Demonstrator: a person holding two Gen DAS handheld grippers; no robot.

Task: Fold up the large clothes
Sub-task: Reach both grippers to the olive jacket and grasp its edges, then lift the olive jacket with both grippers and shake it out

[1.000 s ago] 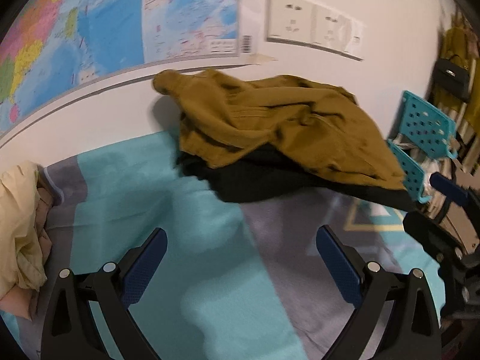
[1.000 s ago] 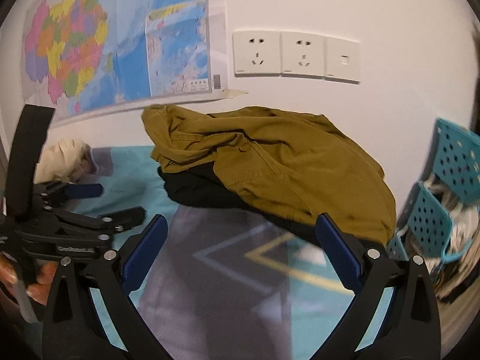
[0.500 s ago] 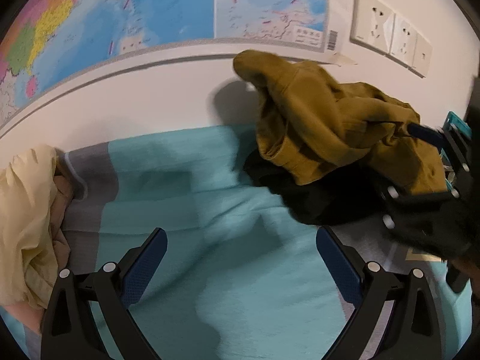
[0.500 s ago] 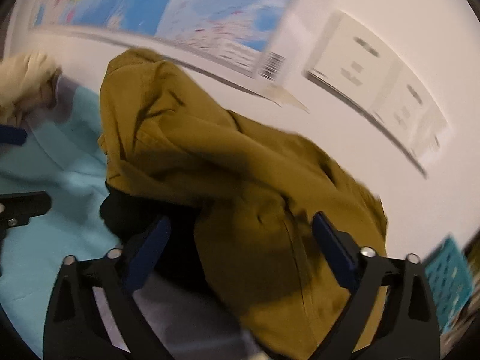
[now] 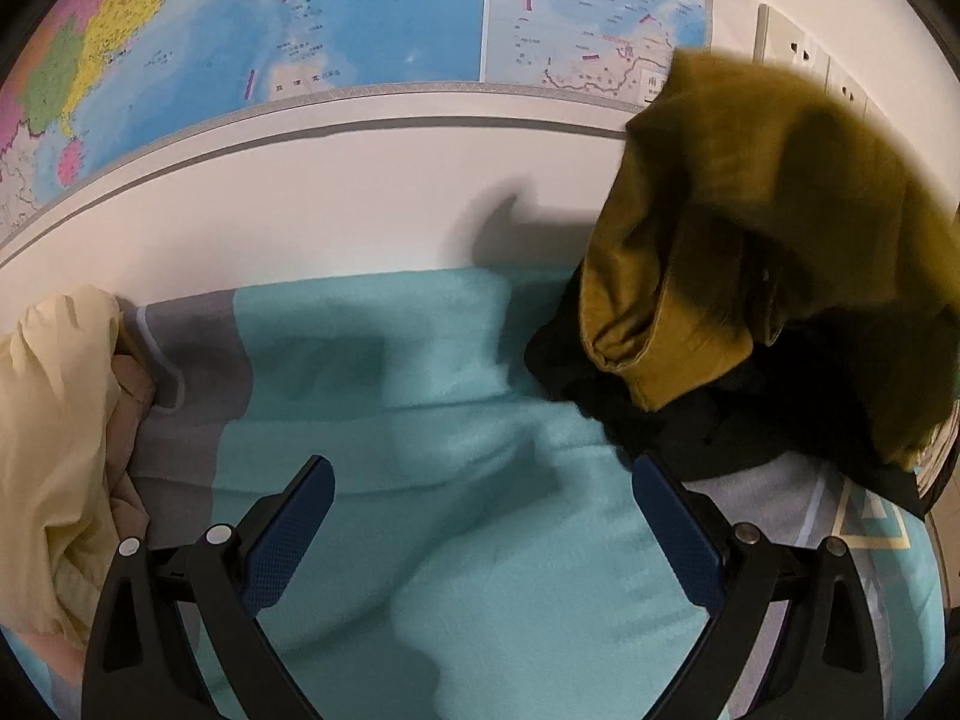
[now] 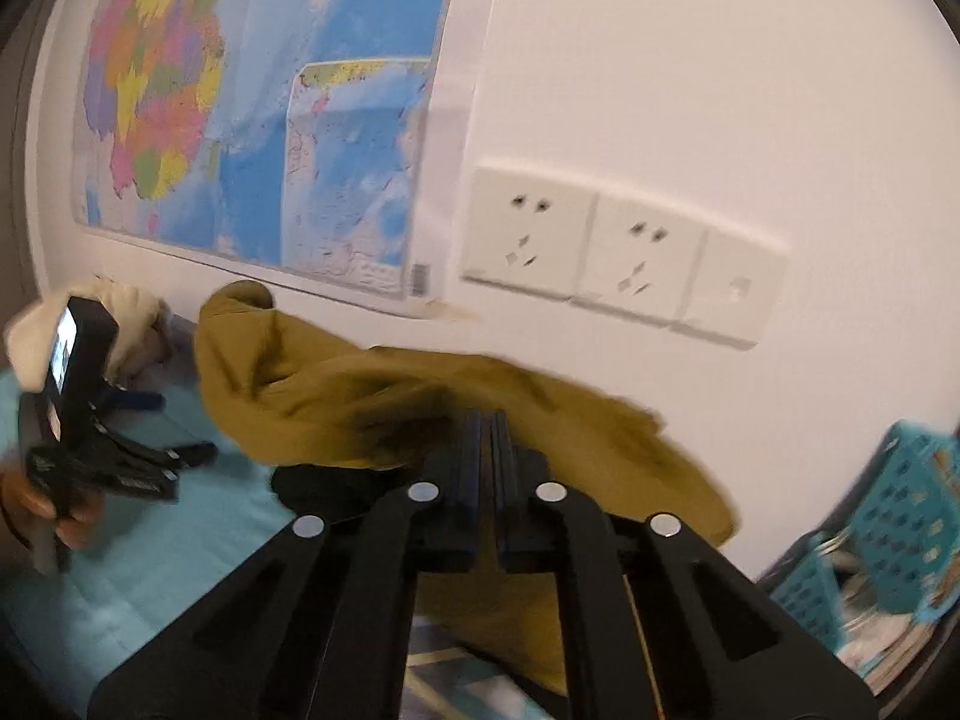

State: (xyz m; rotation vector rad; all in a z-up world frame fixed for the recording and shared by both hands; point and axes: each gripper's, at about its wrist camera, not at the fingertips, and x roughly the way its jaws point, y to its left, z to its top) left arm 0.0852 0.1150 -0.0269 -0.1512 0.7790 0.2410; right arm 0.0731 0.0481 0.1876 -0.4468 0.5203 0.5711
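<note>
The right gripper (image 6: pixel 487 450) has just been closing and now grasps the mustard jacket (image 6: pixel 384 396), lifting it off the bed (image 5: pixel 480 540) (pickup step). The left gripper (image 5: pixel 480 516), released, must next catch a free edge.

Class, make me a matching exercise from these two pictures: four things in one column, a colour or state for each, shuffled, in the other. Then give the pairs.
Things:
1. jacket
2. left gripper
3. basket
4. right gripper

Descriptions:
A. turquoise, with holes
B. mustard brown, crumpled
C. closed on cloth
D. open and empty

Pairs: 1-B, 2-D, 3-A, 4-C
</note>
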